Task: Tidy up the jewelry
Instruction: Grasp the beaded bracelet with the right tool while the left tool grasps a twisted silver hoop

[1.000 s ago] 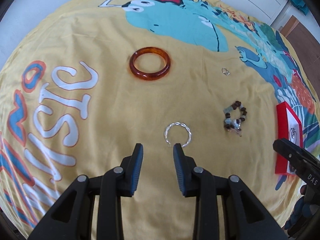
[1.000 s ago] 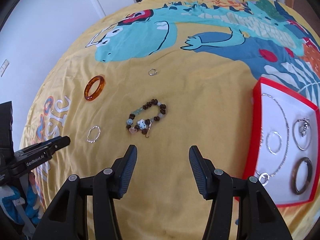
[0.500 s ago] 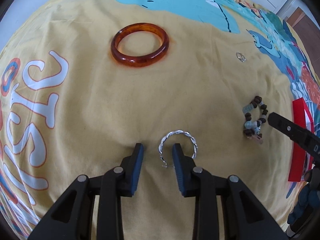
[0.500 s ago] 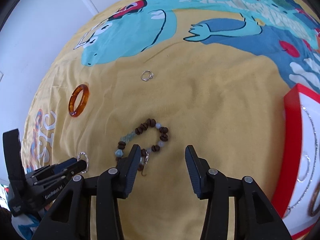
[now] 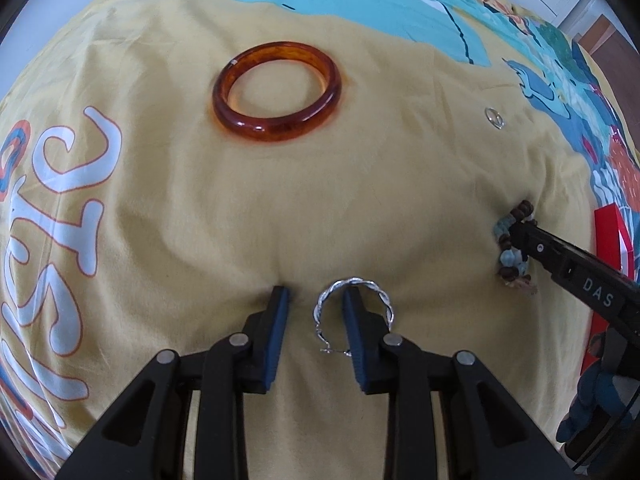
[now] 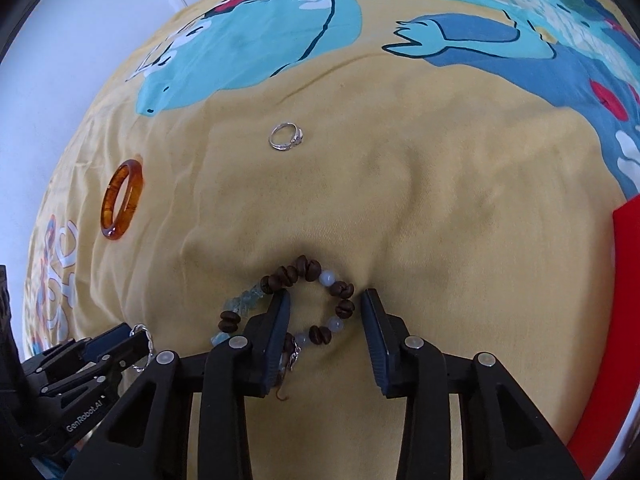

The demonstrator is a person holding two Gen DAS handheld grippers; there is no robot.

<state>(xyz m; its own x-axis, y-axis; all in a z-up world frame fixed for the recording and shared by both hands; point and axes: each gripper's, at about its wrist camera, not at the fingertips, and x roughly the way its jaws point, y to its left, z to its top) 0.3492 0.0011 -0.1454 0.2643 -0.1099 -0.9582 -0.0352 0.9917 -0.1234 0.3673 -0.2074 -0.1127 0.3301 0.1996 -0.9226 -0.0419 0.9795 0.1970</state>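
Observation:
On the yellow printed bedspread [image 5: 168,208], my left gripper [image 5: 316,294] points down with both tips on the cloth. Its jaws are closing. The left strand of a twisted silver hoop earring [image 5: 322,304] lies between them untouched, and the right finger stands inside the hoop. My right gripper [image 6: 326,296] also rests on the cloth, jaws closing around the right half of a brown and pale-blue beaded bracelet [image 6: 308,270]. Its left finger sits over the bracelet, and the pads do not press the beads. The hoop [image 6: 144,334] shows at the left gripper's tip in the right wrist view.
An amber bangle [image 5: 276,132] lies beyond the left gripper, also seen as the bangle [image 6: 114,233]. A small silver ring [image 6: 298,138] lies past the bracelet. A red tray [image 6: 624,280] sits at the right edge. A white wall borders the bed's left side.
Both grippers came down onto the cloth, the left one over the silver hoop, the right one leftward over the beaded bracelet. Both pairs of jaws have narrowed.

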